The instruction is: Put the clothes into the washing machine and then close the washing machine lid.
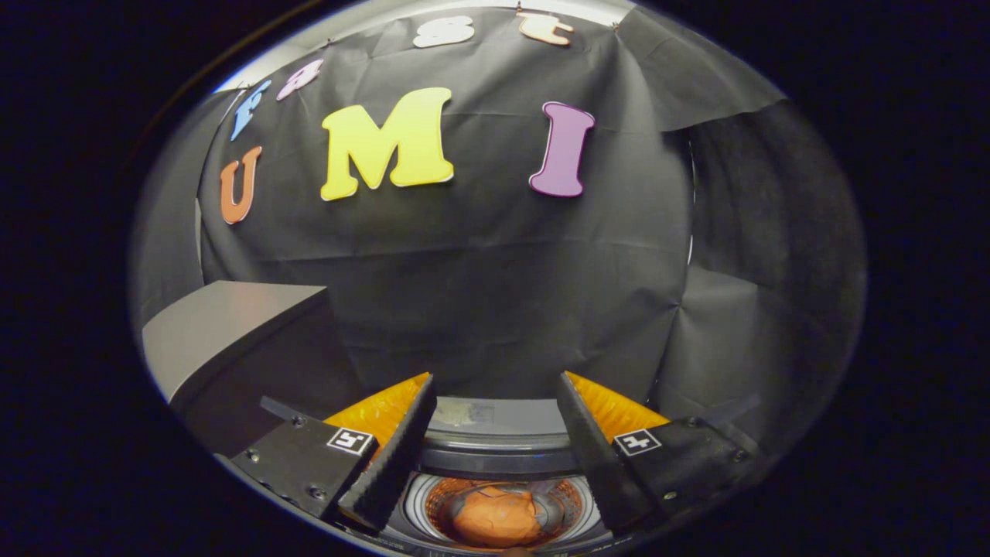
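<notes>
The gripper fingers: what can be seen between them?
In the gripper view, the open gripper holds nothing; between its fingers shows the washing machine opening, with the orange clothes already inside the drum.

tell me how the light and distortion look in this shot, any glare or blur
Gripper view: strong fisheye bending, the cloth wall bulges and straight edges curve; light is dim and fades toward the sides; a soft sheen lies on the grey lid; the orange clothes in the drum are sharp enough but small; the open gripper fingers look crisp, holding nothing.
</notes>
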